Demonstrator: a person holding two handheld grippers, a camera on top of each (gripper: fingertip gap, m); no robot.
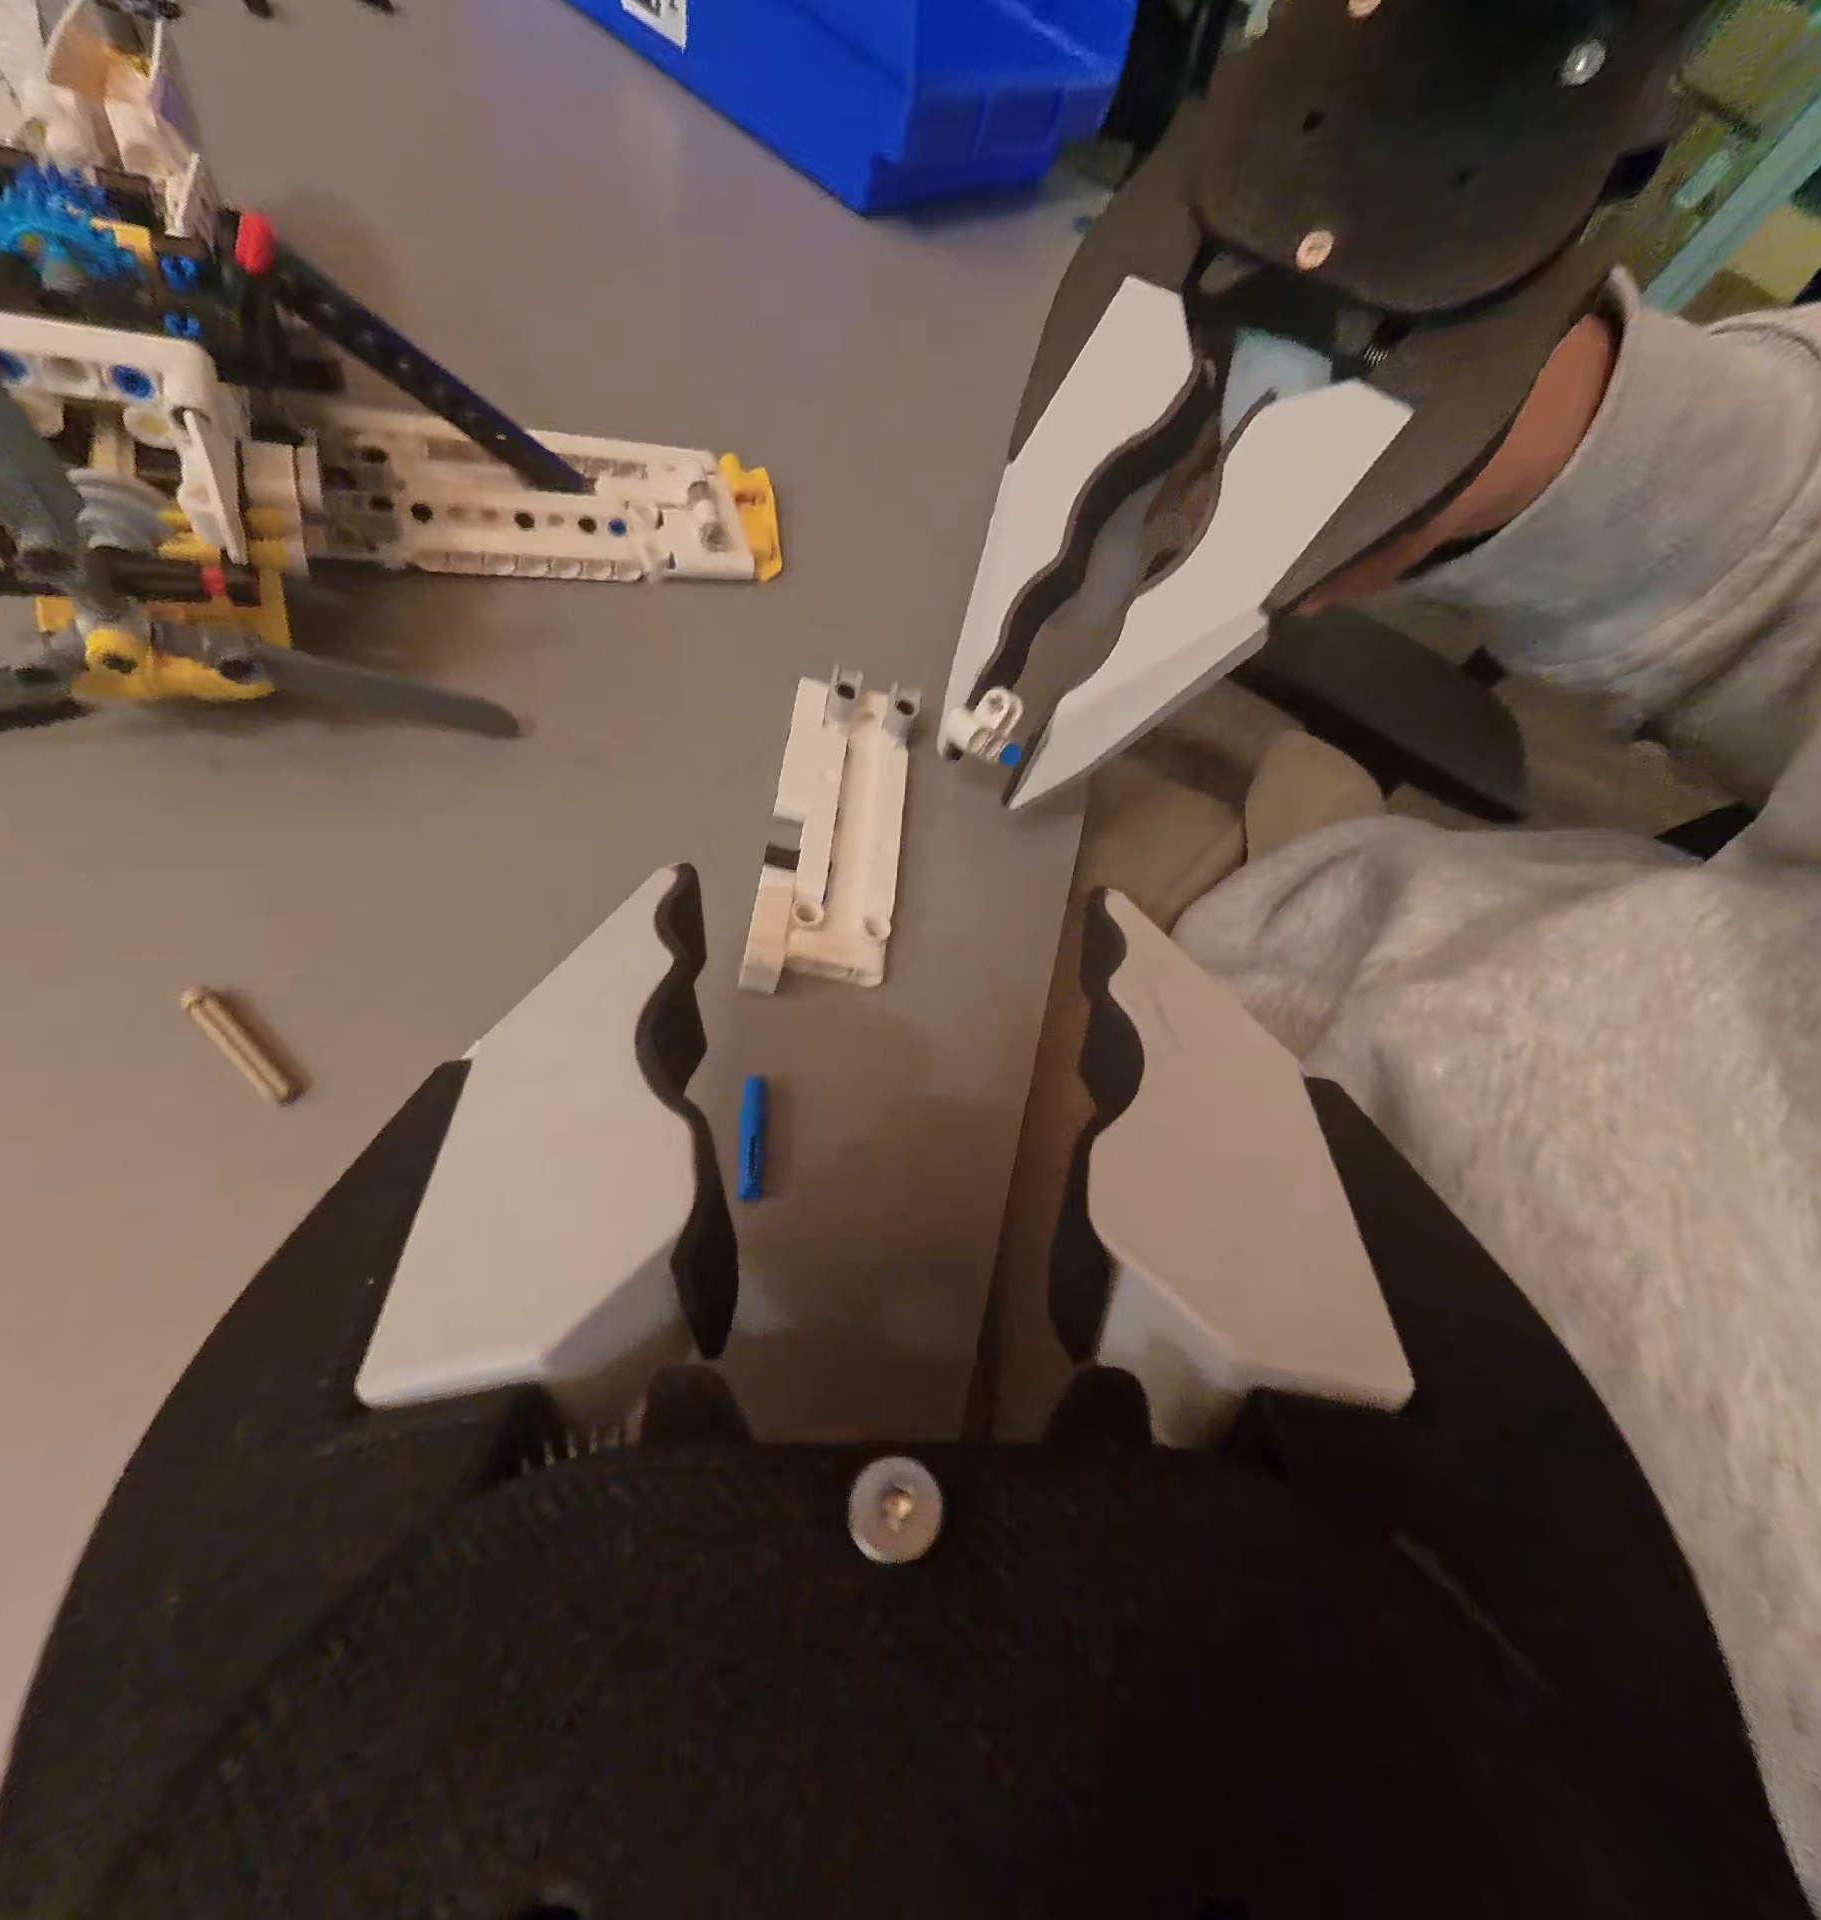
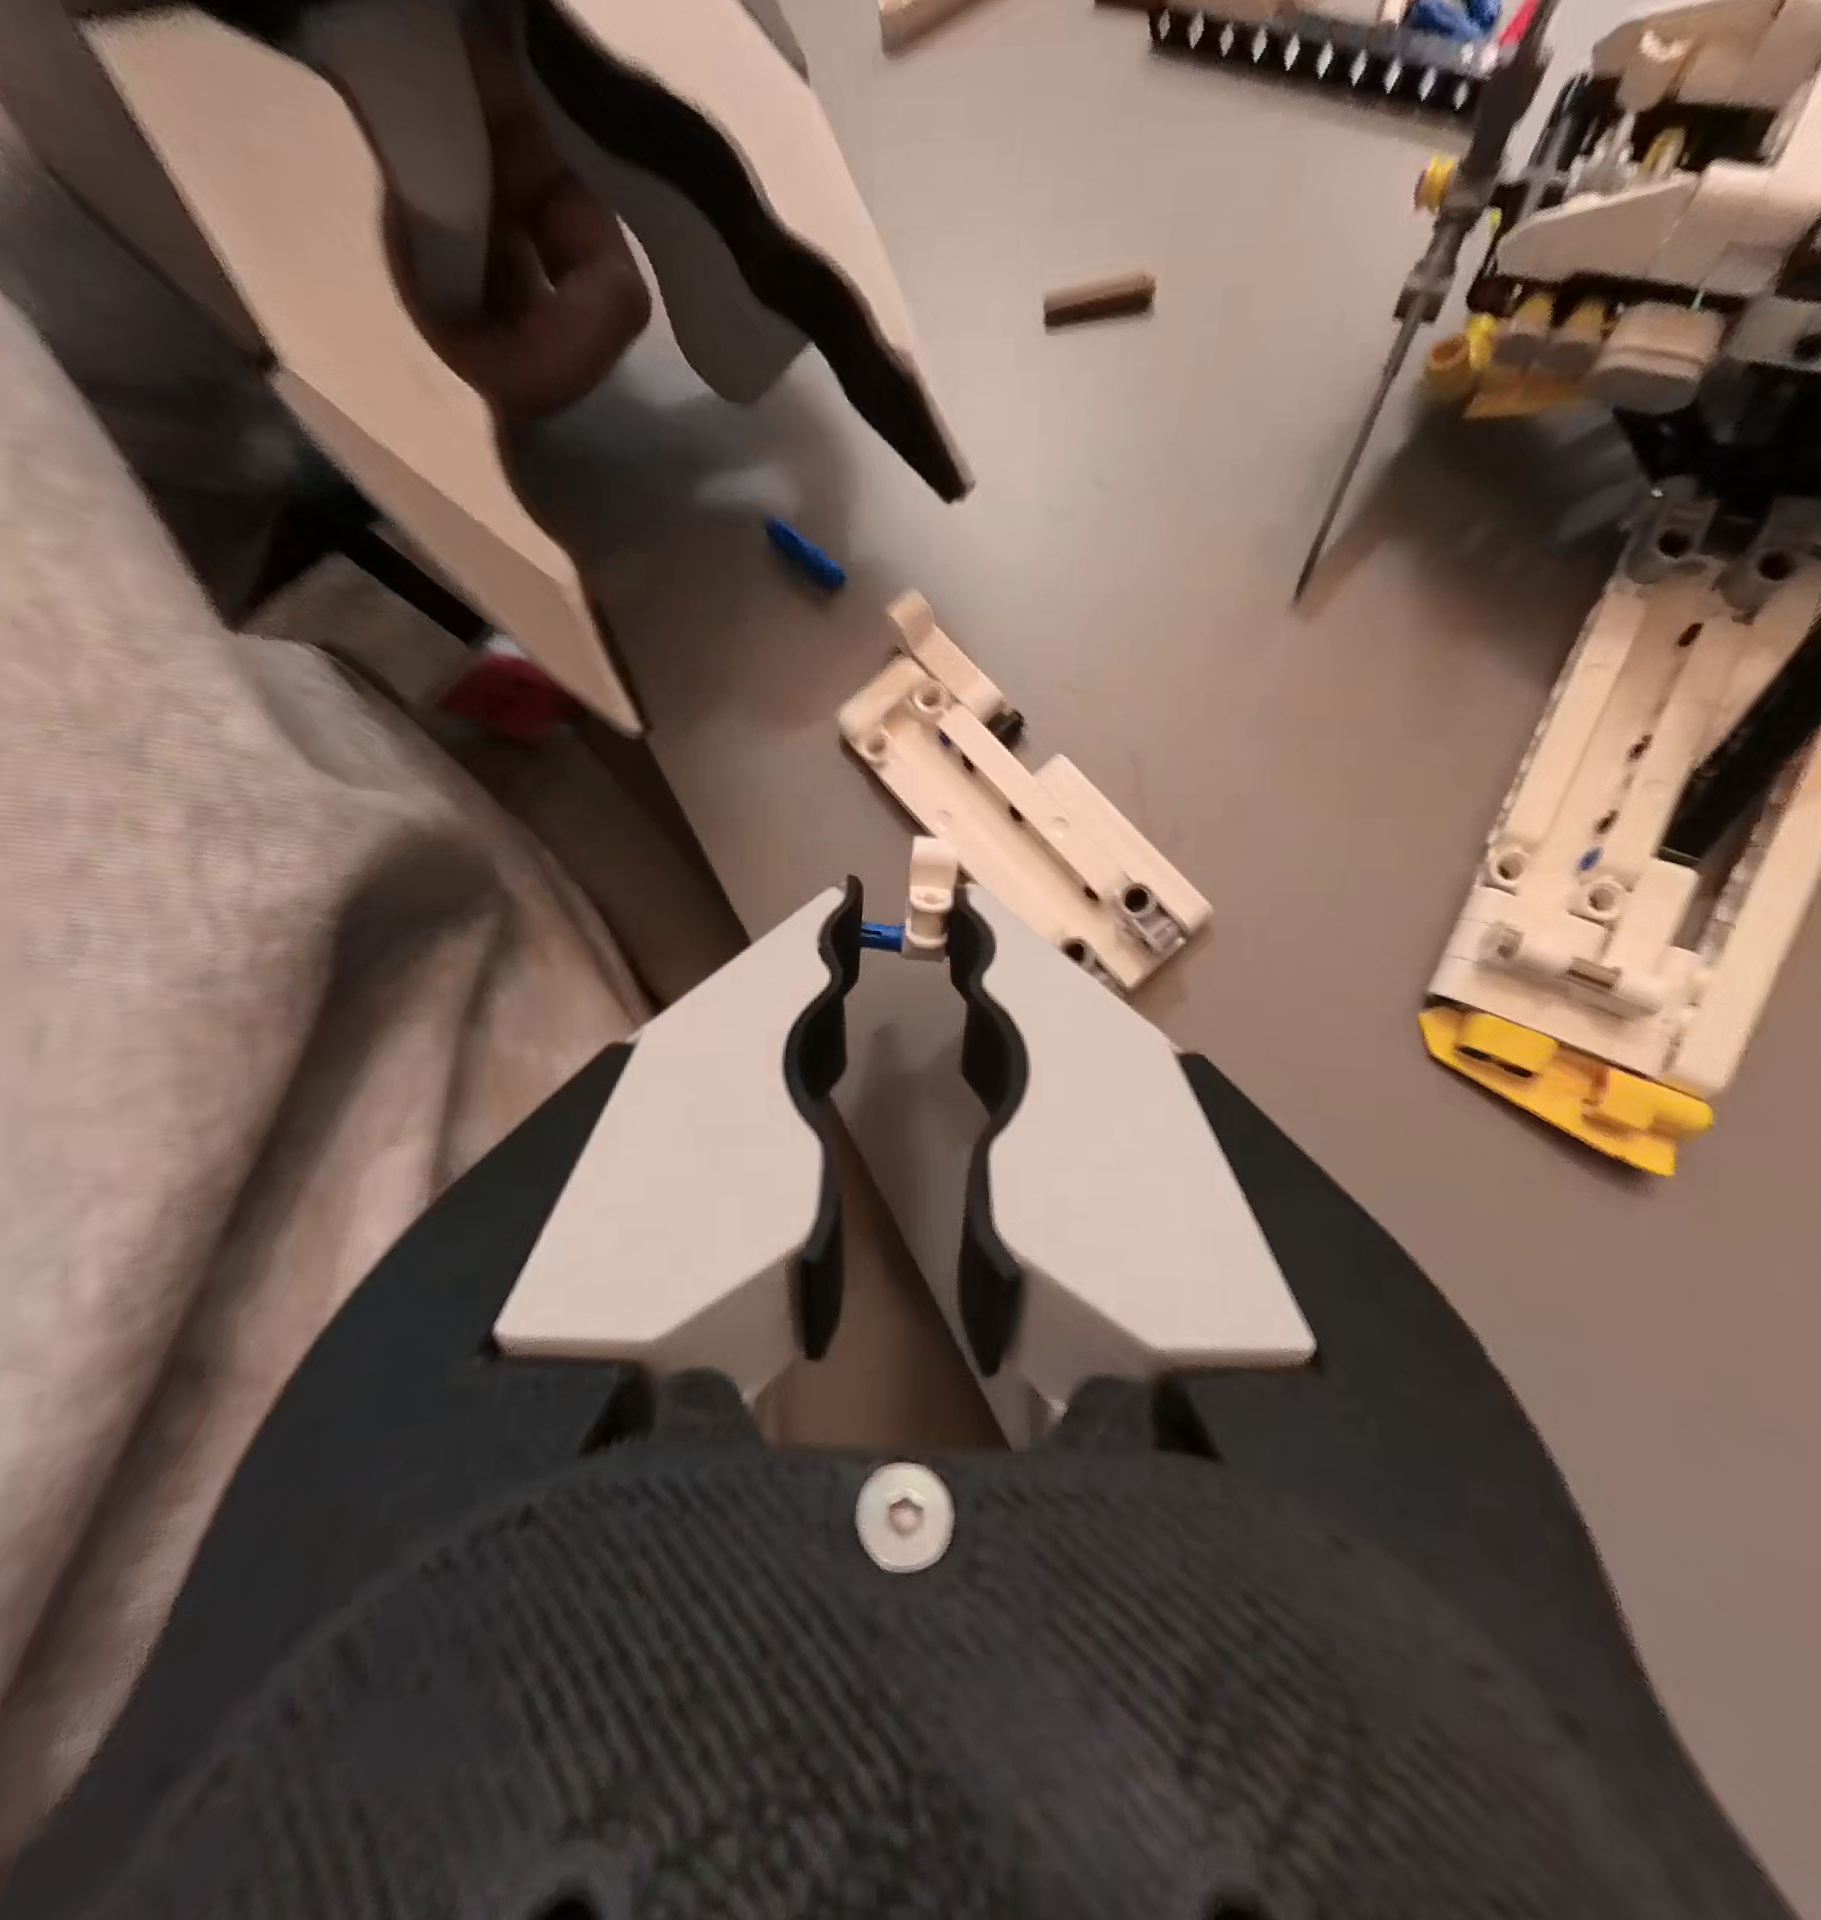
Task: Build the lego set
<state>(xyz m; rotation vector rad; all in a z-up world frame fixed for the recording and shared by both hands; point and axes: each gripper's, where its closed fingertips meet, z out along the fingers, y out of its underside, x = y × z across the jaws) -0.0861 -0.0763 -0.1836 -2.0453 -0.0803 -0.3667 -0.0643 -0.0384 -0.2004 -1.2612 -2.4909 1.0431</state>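
My left gripper (image 1: 890, 894) is open and empty, above the grey table near its front edge. A loose blue pin (image 1: 752, 1138) lies between its fingers on the table. A small white sub-assembly (image 1: 833, 842) lies just ahead of it. My right gripper (image 2: 906, 914) is shut on a small white connector with a blue pin (image 2: 921, 909), held at its tips just above the near end of the white sub-assembly (image 2: 1020, 821). In the left wrist view the right gripper (image 1: 989, 743) comes in from the upper right. The large white, yellow and black lego model (image 1: 262, 468) stands at the left.
A tan axle (image 1: 241, 1044) lies on the table at the left. A blue bin (image 1: 885, 94) stands at the back. A person's grey sleeves (image 1: 1508, 1039) are at the right, past the table edge. The model's yellow-tipped end (image 2: 1571, 1081) lies at the right of the right wrist view. Tip to tip, the grippers are about 6 cm apart. The tan axle (image 1: 241, 1044) lies around 9 cm away from my left fingertips. Seen from the right wrist view (image 2: 1090, 281) as well.
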